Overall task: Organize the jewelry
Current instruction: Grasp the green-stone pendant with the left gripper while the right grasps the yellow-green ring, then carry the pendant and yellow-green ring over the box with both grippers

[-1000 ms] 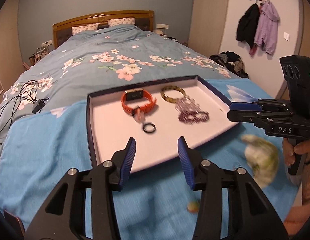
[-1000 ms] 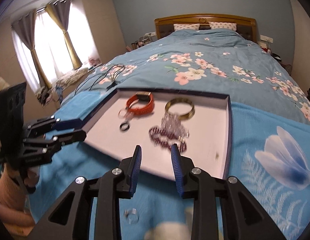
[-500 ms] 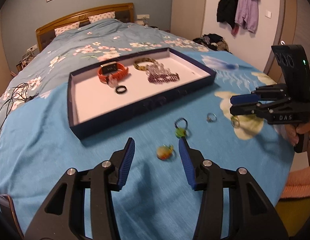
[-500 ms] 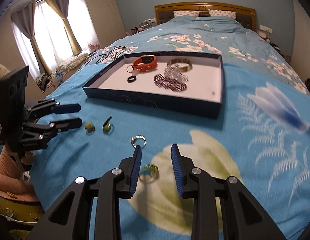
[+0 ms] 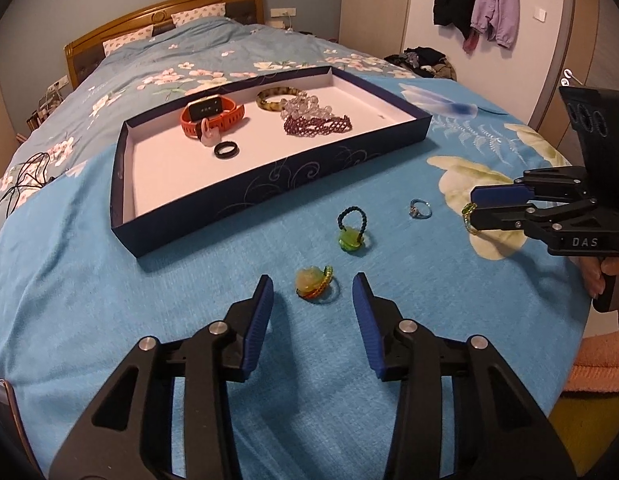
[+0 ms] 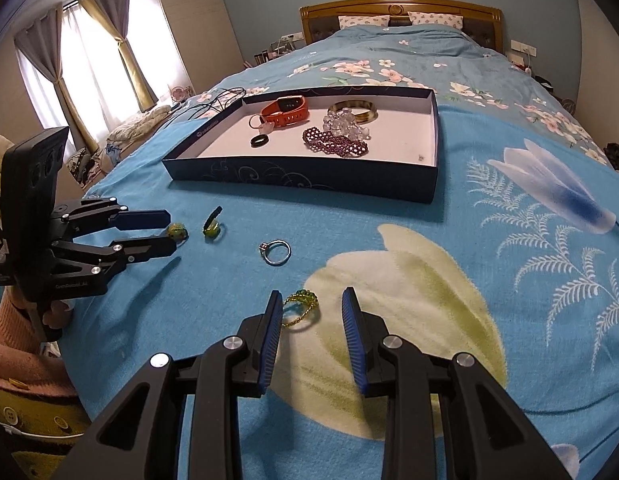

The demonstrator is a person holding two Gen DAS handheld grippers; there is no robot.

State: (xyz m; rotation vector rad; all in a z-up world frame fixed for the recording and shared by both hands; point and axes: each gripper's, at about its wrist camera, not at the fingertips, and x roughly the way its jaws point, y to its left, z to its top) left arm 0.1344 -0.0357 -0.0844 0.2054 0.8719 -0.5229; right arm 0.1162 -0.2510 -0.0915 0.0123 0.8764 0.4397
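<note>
Both tongs hung open over the bed. The left tongs (image 5: 312, 294) straddled a yellow-flower ring (image 5: 314, 283); the right tongs (image 6: 310, 307) straddled a green beaded ring (image 6: 300, 307). The jewelry tray (image 5: 269, 178) lay beyond. Closing could press either ring into the soft blanket (image 5: 109, 280) and lose it.

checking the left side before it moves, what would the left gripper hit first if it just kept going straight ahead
Probably the yellow flower ring, lying on the blanket just ahead of the open left gripper, roughly centred between its fingers. Beyond it sit the green bead ring and then the tray wall. Depth is hard to judge.
</note>
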